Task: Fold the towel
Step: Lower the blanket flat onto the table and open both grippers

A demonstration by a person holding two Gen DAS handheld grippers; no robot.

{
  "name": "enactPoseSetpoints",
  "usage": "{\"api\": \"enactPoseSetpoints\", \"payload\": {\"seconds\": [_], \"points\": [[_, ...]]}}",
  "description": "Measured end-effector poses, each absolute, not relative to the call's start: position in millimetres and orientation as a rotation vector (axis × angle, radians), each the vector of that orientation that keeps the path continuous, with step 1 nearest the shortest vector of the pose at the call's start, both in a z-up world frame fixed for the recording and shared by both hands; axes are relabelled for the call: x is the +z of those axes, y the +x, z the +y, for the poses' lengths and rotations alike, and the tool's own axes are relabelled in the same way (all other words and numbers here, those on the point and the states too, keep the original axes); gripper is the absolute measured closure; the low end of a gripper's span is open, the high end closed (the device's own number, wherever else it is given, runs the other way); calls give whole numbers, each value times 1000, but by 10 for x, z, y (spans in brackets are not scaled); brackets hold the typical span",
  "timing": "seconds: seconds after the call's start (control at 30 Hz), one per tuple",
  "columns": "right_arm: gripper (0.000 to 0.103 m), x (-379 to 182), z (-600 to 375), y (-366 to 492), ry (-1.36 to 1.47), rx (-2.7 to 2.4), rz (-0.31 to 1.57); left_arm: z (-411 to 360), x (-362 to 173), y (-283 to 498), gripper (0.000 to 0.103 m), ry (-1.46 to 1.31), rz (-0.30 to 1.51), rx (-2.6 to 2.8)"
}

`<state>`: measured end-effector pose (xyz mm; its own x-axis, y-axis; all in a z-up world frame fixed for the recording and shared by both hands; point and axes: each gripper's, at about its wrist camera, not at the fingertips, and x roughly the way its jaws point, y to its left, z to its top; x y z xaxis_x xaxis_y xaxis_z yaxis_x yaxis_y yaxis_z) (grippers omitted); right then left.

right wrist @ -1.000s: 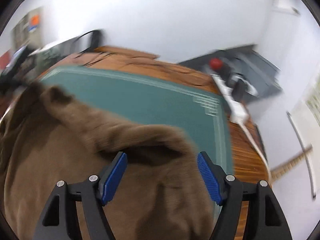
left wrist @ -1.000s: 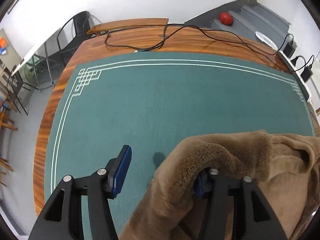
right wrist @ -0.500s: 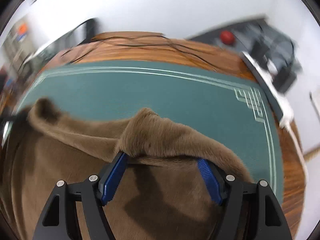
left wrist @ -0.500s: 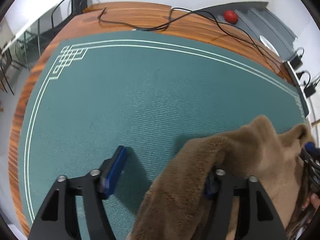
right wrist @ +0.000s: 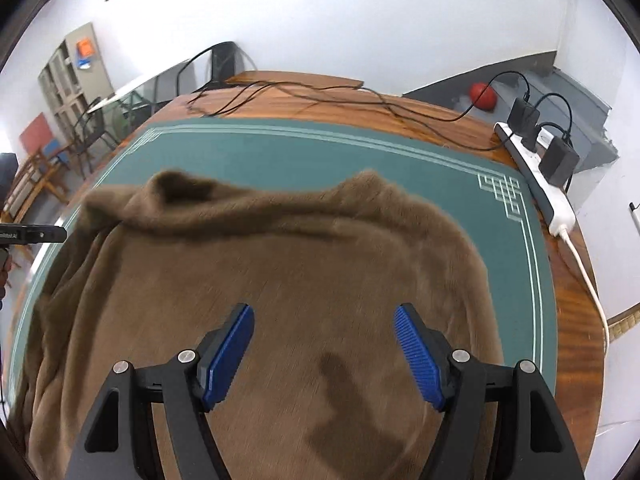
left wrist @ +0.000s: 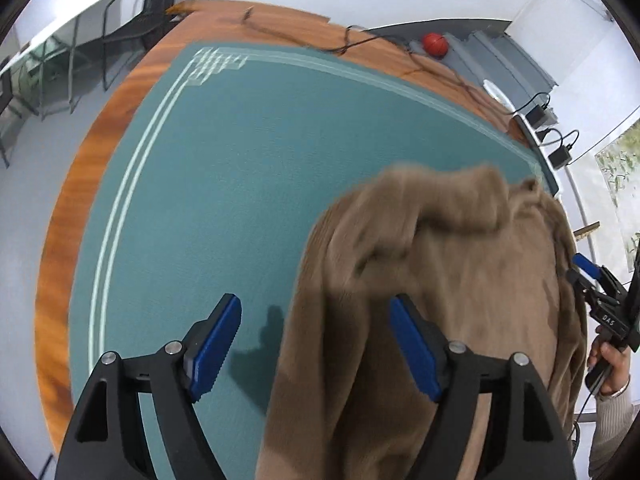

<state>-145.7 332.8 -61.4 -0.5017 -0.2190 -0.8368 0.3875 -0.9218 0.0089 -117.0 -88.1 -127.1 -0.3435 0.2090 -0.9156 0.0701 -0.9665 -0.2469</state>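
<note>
Green matting point(right wrist: 500, 240) covers one wooden worktop point(right wrist: 576, 312), where one brown towel point(right wrist: 280, 280) lies rumpled toward its right side; two hand-held grippers, left point(left wrist: 316, 344) and right point(right wrist: 324, 346), hover wide open, gripping nothing.

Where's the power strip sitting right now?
In the right wrist view, the white power strip lies along the wooden table edge at the right, just outside the green mat near its patterned corner, right of the brown towel.
</note>
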Motion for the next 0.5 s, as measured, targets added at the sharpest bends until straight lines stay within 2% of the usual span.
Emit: {"api": "enactPoseSetpoints", "payload": {"seconds": [0.2, 0.37, 0.43, 0.47, 0.5], "points": [[28, -789, 3353, -1112, 1383, -2388, 281, -994, -1595, -680, 23, -1889, -445, 2436], [28, -834, 3282, -1008, 1411, -2361, 245, -863, -1672, -646, 22, -1866, -375, 2459], [28, -836, 3230, -967, 1410, -2350, 249, -798, -1664, -691, 36, -1863, -326, 2479], [28, -837, 3204, -947, 1410, -2344, 250, -768, -1652, -716, 61, -1864, -289, 2493], [28, -838, 3179, -927, 1410, -2339, 252, -765, -1635, -755, 93, -1856, -311, 2468]]}}
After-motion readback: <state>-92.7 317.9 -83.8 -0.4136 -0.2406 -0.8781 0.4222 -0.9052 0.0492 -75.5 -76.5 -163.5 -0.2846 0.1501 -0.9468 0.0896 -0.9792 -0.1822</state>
